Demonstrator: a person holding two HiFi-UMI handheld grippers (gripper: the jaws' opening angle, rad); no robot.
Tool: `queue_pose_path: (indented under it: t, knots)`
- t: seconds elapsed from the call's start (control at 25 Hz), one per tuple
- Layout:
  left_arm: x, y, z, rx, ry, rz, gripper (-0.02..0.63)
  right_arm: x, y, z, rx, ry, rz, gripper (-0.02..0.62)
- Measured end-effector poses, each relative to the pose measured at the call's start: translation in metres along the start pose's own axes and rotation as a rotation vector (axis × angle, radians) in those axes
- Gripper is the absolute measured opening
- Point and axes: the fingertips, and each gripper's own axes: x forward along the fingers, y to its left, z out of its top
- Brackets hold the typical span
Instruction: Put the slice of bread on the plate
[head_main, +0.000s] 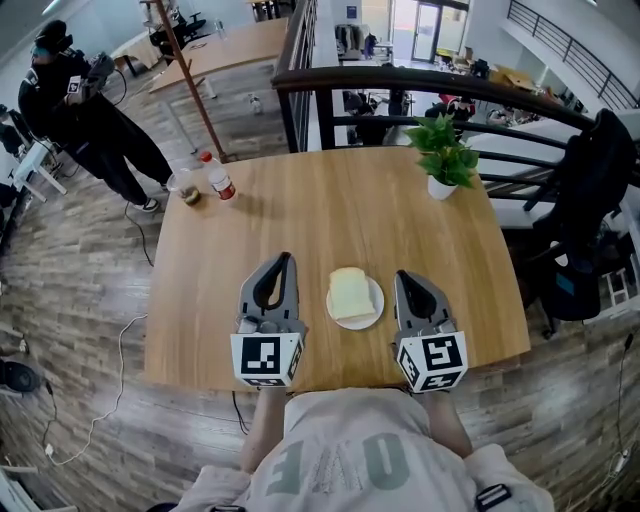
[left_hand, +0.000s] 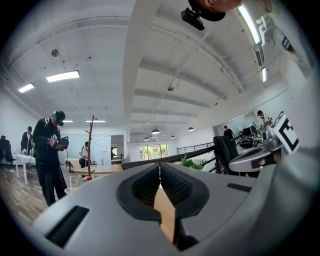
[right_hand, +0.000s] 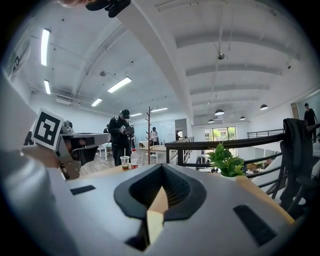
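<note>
**Grey shirt (head_main: 340, 455) nearest, bread on the plate**

The wooden bench (head_main: 330, 215) fills most of the head view. By its near edge are the left gripper (head_main: 287, 260) and the right gripper (head_main: 401, 276), each with jaws closed on nothing. Between them, apart from both, a white plate (head_main: 375, 308) carries the slice of bread (head_main: 348, 293). A potted plant (head_main: 443, 155) stands toward the far right corner, and a bottle (head_main: 217, 178) and a cup (head_main: 186, 188) toward the far left

Smooth, matt wood with fine grain for the surface (head_main: 330, 210). Glossy white glaze on the plate (head_main: 376, 302); pale, soft, porous crumb on the bread (head_main: 348, 293). Matt grey plastic on the left gripper (head_main: 287, 259) and right gripper (head_main: 403, 276), ribbed black rubbery pads (left_hand: 172, 185) inside. Clear shiny plastic for the bottle (head_main: 218, 180). Worn, dull wood planks across the floor (head_main: 80, 300).
</note>
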Motion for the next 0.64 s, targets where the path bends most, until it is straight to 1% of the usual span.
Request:
queue_pose_path:
  t: [0.32,0.64]
  knots:
    - [0.0004,0.0018,-0.0045,-0.006,0.011,0.025,0.009,-0.0018,0.0052,-0.0052,-0.046,0.018,0.016,0.015]
    - [0.0004,-0.0004,-0.0021,-0.006,0.006,0.015,0.009,-0.0046,0.0043,-0.0013,-0.06,0.014,0.01,0.015]
